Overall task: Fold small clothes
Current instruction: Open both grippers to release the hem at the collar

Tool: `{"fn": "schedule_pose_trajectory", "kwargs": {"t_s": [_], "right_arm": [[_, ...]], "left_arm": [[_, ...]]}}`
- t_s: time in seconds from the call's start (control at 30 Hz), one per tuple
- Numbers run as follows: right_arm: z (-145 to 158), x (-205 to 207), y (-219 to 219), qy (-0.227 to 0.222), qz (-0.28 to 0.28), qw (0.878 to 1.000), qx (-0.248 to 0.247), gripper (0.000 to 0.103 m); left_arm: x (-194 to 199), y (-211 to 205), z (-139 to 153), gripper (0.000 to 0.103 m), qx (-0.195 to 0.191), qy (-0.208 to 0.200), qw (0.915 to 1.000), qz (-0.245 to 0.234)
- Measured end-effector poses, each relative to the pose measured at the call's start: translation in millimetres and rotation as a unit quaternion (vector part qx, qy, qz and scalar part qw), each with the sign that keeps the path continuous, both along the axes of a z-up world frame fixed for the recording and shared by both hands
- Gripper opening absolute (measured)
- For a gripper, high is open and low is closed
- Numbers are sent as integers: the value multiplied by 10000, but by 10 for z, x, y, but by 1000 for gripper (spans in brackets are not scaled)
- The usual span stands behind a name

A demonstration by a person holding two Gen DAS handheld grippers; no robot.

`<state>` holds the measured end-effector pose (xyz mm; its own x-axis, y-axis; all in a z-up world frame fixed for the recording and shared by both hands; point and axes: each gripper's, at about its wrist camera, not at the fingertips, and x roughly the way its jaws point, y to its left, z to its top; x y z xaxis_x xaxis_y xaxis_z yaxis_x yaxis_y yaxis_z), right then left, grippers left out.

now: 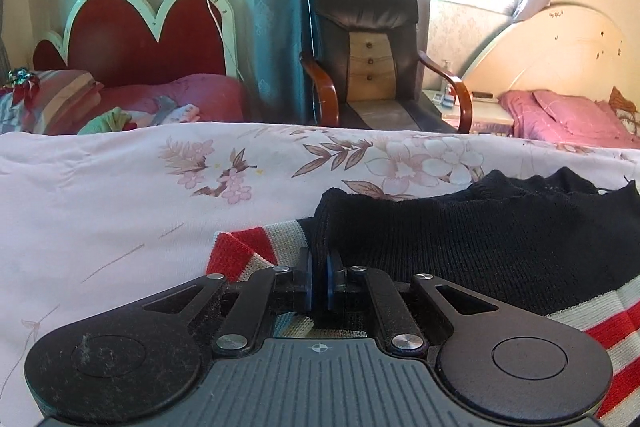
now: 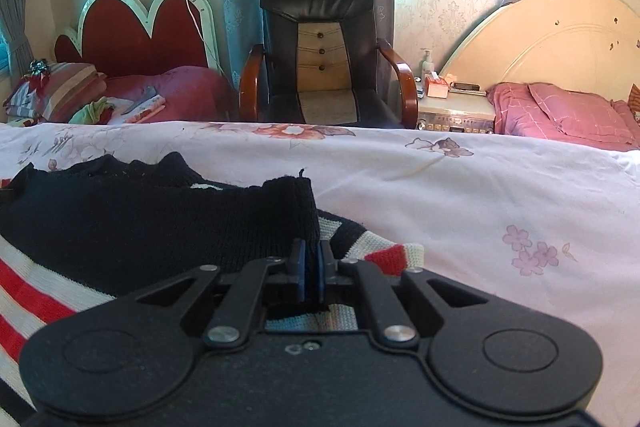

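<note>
Bare floral bedsheet (image 1: 100,211) stretches left of the left gripper (image 1: 319,277) and right of the right gripper (image 2: 311,273). Both are clamped on the black striped sweater (image 1: 460,247), which lies between them, its folded edge just ahead.

Both wrist views low over bedsheet (image 1: 100,195), facing armchair (image 1: 368,59), overlapping

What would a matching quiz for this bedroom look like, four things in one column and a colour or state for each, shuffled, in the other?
Things:
1. left tongs
2. armchair
3. scalloped headboard
4. pillow

Colour or state:
A. dark red with white trim
B. pink check
C. shut on the black knit sweater
D. black leather, nobody in it

Pairs: 1-C, 2-D, 3-A, 4-B
</note>
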<state>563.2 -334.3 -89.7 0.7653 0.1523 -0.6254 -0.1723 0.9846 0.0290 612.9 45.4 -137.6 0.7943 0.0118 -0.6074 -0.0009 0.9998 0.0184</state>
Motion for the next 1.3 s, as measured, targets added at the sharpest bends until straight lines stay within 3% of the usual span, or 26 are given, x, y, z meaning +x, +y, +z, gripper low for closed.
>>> {"fn": "schedule_pose_trajectory", "kwargs": {"t_s": [0.23,0.33,0.37,0.43,0.47,0.5,0.57,0.63,0.7,0.73,0.83,0.97,1.13,1.3], "right_arm": [[10,-22,46,30,22,9999,-132,12],[35,-30,76,60,-78,9997,-238,21],[61,-35,81,73,-114,9996,-251,29],[116,-62,82,62,-140,9997,-164,42],[138,-94,68,-7,-138,9998,-144,50],[156,-136,73,-110,-168,9996,-218,56],[172,-184,61,-220,-237,9990,-323,56],[188,-208,20,-239,-342,9988,-240,50],[228,-246,9,-270,-381,9988,-161,35],[265,-266,35,-322,-369,9986,-184,33],[344,-343,268,-447,112,9989,-83,33],[256,-348,863,-371,928,9945,-301,35],[118,-279,1235,-111,1142,9932,-194,36],[46,-345,1115,-44,1076,9932,-442,43]], "left_arm": [[23,55,43,12,-122,72,9999,54],[-10,39,63,14,-95,4,10000,-5],[-22,41,74,16,-99,0,9999,-35],[-46,62,101,32,-115,-14,9999,-36],[-64,78,120,59,-115,-39,9999,-35],[-87,97,143,71,-120,-93,9999,-72],[-130,119,177,71,-32,-131,9998,-119],[-188,160,226,71,0,-162,9998,-63],[-288,187,329,71,-8,-328,9995,37],[-353,161,397,71,-64,-453,9990,-3],[-456,-110,492,71,-165,-662,9964,-509],[-391,-662,356,71,-289,-376,9917,-1196],[-281,-920,102,71,-425,-47,9913,-1245],[-414,-706,28,71,-264,-103,9934,-1116]]}}
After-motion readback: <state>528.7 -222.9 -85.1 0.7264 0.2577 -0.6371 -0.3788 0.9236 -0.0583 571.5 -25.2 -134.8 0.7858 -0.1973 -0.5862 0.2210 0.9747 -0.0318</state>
